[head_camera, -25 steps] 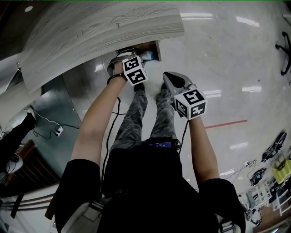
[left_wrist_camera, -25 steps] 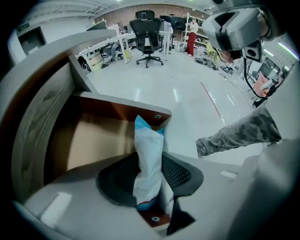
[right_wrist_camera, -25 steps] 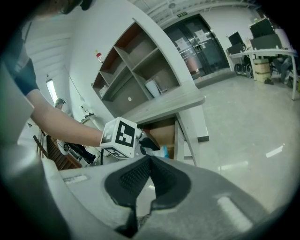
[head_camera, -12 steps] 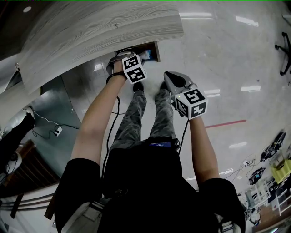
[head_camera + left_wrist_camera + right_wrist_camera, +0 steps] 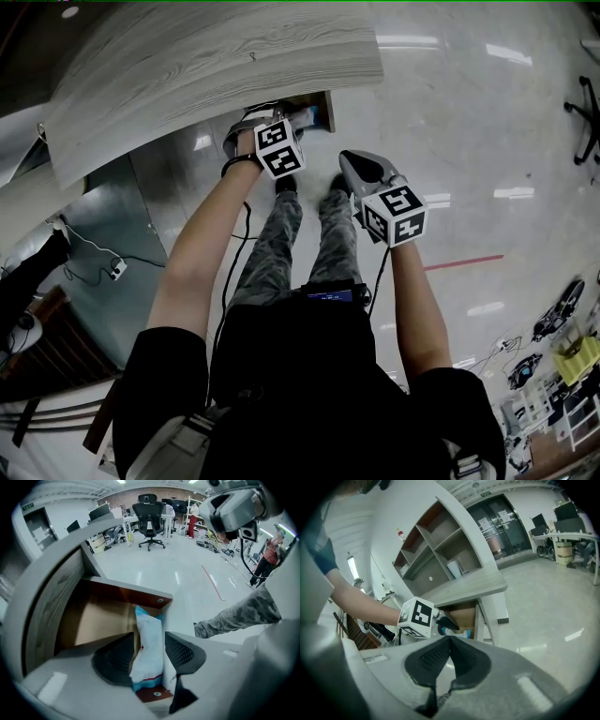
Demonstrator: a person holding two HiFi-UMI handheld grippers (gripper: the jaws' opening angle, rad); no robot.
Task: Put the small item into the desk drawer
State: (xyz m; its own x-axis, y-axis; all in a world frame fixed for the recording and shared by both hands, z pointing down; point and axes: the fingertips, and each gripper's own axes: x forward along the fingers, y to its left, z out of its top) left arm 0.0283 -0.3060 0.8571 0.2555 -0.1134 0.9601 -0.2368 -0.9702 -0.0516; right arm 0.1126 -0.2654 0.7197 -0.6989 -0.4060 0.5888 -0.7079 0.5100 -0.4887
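Observation:
A white packet with blue ends [image 5: 149, 625] stands on edge in the open desk drawer [image 5: 101, 620], against its right wall. My left gripper [image 5: 150, 640] reaches into the drawer with the packet between its jaws. The jaws are opening, and a thin gap shows beside the right pad [image 5: 180, 651]. In the head view the left gripper [image 5: 274, 120] is at the drawer [image 5: 323, 108] under the grey wood desk top [image 5: 216, 66]. My right gripper [image 5: 347, 161] hangs shut and empty over the floor, right of the drawer; its pads meet [image 5: 450, 641].
The person's legs in camouflage trousers [image 5: 281, 234] stand below the desk. An open shelf unit [image 5: 436, 555] rises behind the desk. Office chairs [image 5: 149, 520] and desks stand far across the glossy floor. Cables and a power strip [image 5: 117, 270] lie at left.
The view has shifted slightly. Both grippers stay almost where they were, the left one at the drawer.

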